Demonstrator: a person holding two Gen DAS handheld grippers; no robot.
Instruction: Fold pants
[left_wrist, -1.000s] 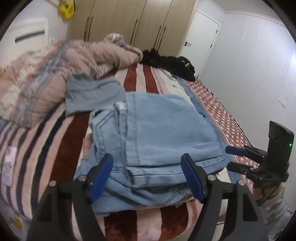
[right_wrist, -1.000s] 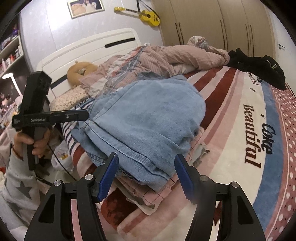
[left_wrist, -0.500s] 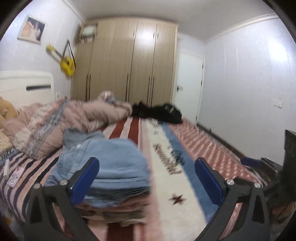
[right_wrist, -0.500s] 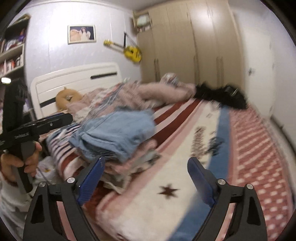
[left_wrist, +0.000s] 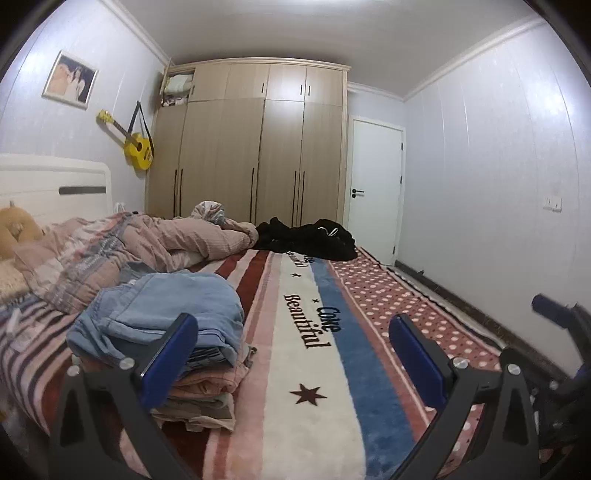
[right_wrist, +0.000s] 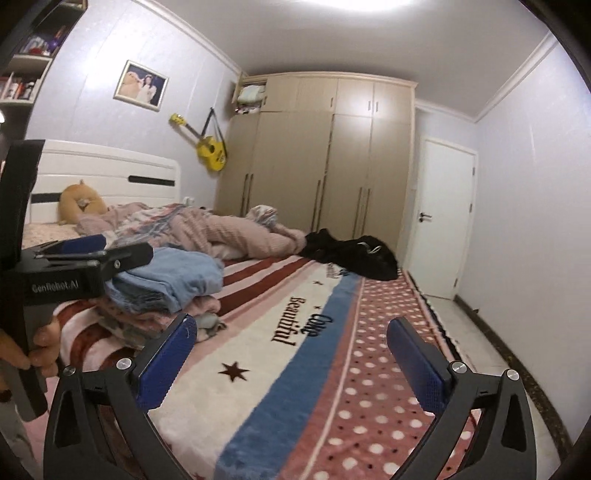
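Both views sit low at the foot-side edge of the bed (left_wrist: 317, 406), looking level along its length toward the wardrobe (left_wrist: 255, 147) and door (left_wrist: 375, 188) on the far wall. The left wrist view stands nearer the jeans (left_wrist: 166, 314), which lie close at its left. The right wrist view looks from further right, the jeans (right_wrist: 173, 277) further off, and catches the left gripper (right_wrist: 88, 251) at its left edge. They share the bed, the guitar (right_wrist: 210, 147), the wardrobe and the door.
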